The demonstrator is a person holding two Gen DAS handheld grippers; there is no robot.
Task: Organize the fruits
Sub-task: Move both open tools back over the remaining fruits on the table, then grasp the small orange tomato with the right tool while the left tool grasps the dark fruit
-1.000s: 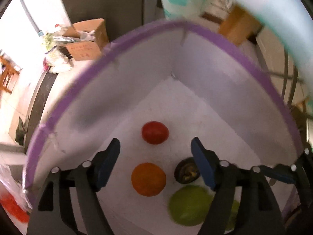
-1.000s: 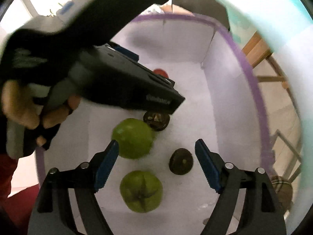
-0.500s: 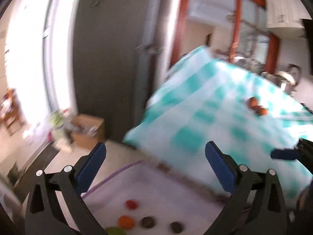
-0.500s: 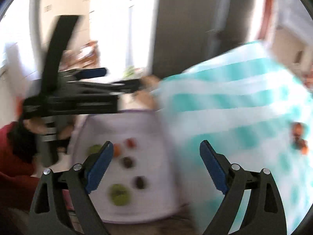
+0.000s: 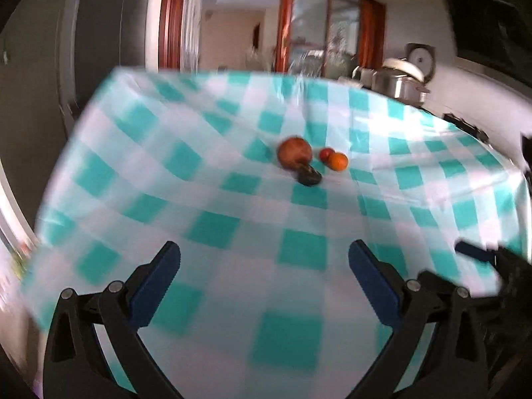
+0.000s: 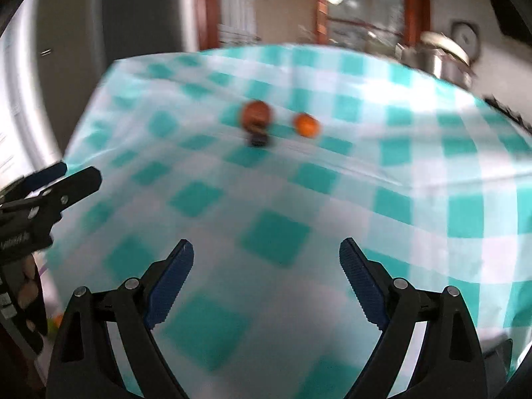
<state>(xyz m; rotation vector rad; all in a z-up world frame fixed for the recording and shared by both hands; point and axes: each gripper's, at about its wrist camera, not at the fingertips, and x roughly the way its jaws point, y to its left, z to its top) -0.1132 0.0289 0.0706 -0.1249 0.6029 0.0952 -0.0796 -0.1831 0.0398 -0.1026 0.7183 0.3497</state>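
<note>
Left wrist view: your left gripper (image 5: 264, 262) is released, blue-padded fingers (image 5: 156, 277) spread wide with nothing between them, hovering over the near part of the teal-and-white checked tablecloth (image 5: 216, 226). The fruit sits well ahead of the fingertips, slightly right of the gripper's centre line: a large round reddish-brown fruit (image 5: 294, 152), a small dark brown fruit (image 5: 309, 177) touching its near side, a small red fruit (image 5: 326, 154) just to its right, and a round orange fruit (image 5: 338, 161) against that red one. Far ahead to the right, past the cloth's edge, stands a shiny metal pot with a lid (image 5: 397, 81). Your right gripper's dark body pokes in at the right edge (image 5: 498, 259).

Right wrist view: your right gripper (image 6: 266, 259) is also released, blue ribbed pads (image 6: 171, 274) far apart, empty, above the same checked cloth. Far ahead, roughly on the centre line, sits the reddish-brown fruit with the dark one tight against its near side; the orange fruit lies apart to the right. Blur is heavy, so the red one probably hides behind the others — can't tell. Your left gripper's black fingers enter from the left, well clear of the fruit.
</note>
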